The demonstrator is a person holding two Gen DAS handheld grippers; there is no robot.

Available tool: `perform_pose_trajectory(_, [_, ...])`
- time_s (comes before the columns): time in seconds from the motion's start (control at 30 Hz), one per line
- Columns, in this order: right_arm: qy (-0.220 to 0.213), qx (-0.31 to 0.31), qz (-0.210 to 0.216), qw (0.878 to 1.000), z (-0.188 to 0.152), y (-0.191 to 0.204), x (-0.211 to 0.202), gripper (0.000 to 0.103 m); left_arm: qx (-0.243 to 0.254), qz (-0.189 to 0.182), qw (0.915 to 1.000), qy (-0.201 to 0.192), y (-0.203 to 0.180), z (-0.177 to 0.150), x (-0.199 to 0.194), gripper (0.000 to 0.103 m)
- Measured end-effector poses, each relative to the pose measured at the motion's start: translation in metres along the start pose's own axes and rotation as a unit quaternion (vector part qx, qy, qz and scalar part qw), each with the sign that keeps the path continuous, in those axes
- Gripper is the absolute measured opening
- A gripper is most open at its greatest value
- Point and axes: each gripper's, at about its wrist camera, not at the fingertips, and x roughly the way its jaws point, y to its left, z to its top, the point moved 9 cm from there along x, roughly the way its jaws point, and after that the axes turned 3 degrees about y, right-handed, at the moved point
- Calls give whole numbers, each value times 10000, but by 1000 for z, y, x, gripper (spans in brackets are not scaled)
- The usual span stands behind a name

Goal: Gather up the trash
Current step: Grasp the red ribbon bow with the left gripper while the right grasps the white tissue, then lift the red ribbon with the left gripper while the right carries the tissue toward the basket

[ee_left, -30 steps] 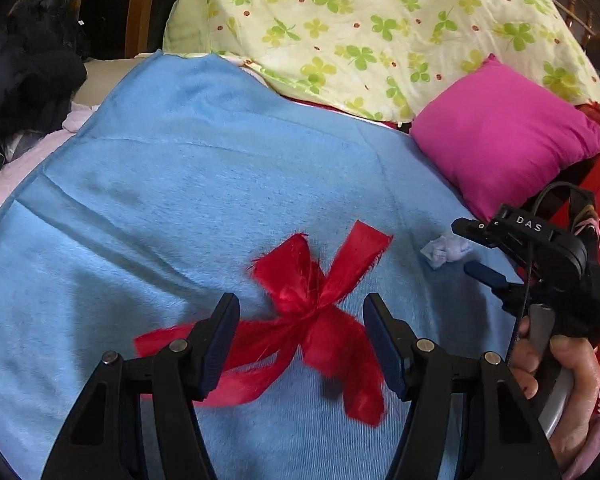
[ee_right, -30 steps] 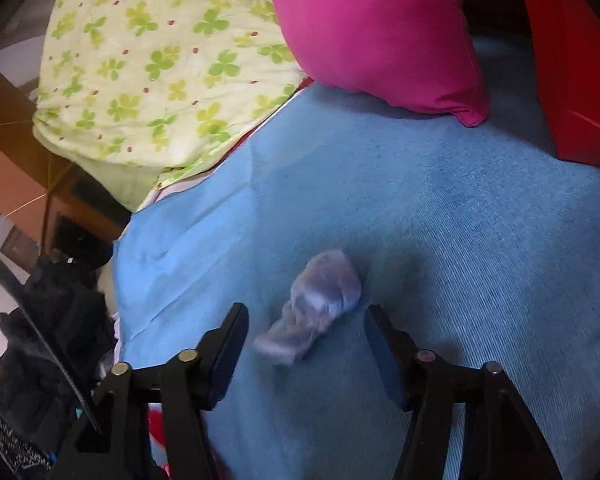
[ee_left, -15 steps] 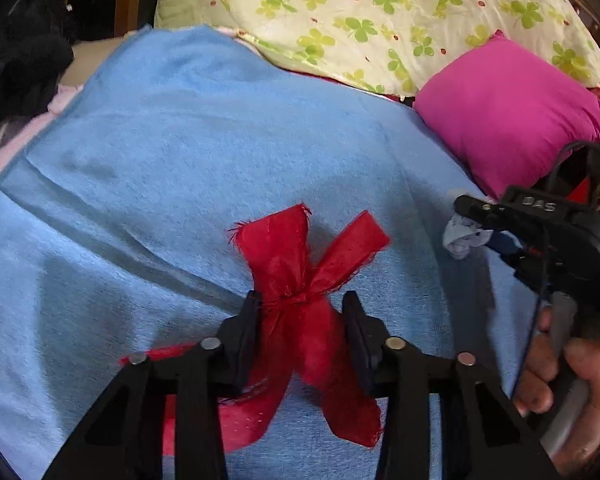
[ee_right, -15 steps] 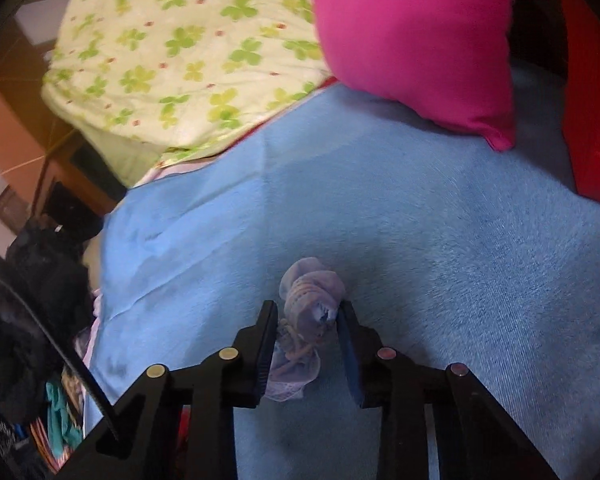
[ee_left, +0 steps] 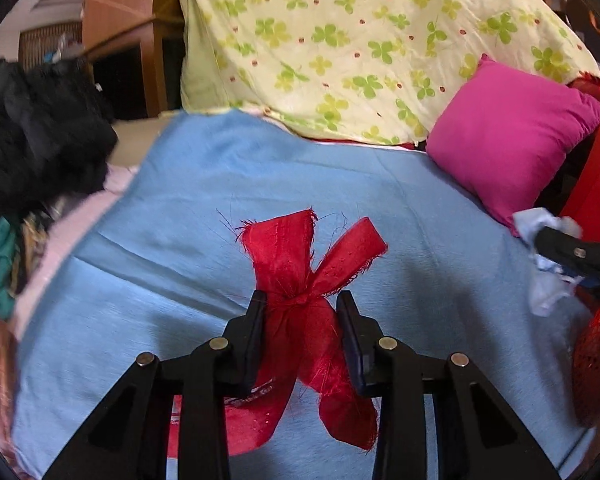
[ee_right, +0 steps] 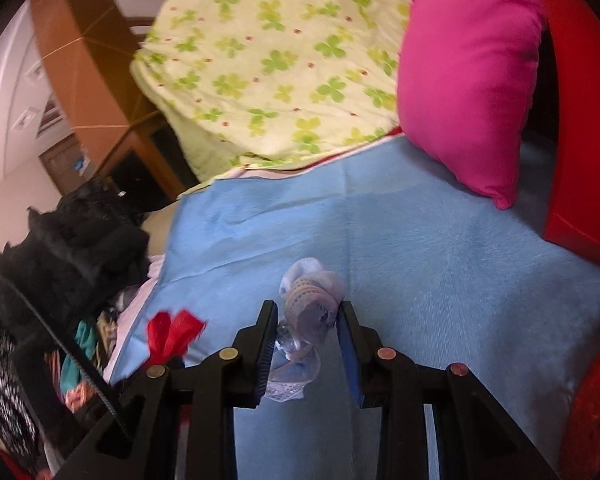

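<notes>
We hold a black two-finger left gripper (ee_left: 302,300) closed on a frayed red fabric ribbon bow (ee_left: 300,280). Its jaws press in at either side of the bow's knot; the two upper loops fan out beyond the fingertips and the tails hang down between the fingers. The bow appears raised off the light blue fleece blanket (ee_left: 180,240) that covers the bed, over the blanket's middle part, nearer its front edge.

Our black two-finger right gripper (ee_right: 308,308) is closed on a crumpled pale lilac wad of wrapper and clear plastic (ee_right: 312,304). The jaws stand narrow, with the wad pinched between the pads and a clear, crinkled bit trailing down behind them. In the left wrist view this wad (ee_left: 544,284) shows at the right edge, held in the right gripper's dark fingers, above the blanket's right side.

Along the blanket's far edge lies a pale yellow quilt printed with green clovers (ee_left: 360,48). A bright magenta square cushion (ee_left: 512,140) sits at the blanket's far right corner, beside a red plastic bin (ee_right: 580,160). A heap of black fabric (ee_left: 36,132) sits off the blanket's left edge. In the right wrist view the red bow's tips (ee_right: 174,332) show near the blanket's left edge.
</notes>
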Motion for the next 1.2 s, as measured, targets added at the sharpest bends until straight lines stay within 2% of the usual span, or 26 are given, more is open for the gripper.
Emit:
perform_pose_trajectory(0.23, [-207,-471,139,9986,-28,23,-47,32,179,304,9990,-269,8,-1,-31,37])
perform_pose_trajectory(0.43, [-282,-660,69,9974,-47,24,-74,32,351,450,9974,-451,5,-4,-59,37])
perform_pose_trajectory(0.8, [-609,-678,-7,9958,-49,9,-116,32,728,576,9901,-1051,-18,6,-117,37])
perform_pose_trajectory(1.2, [-859,-601,-31,9945,-39,-15,-147,32,949,533,9869,-1190,-56,9,-132,37])
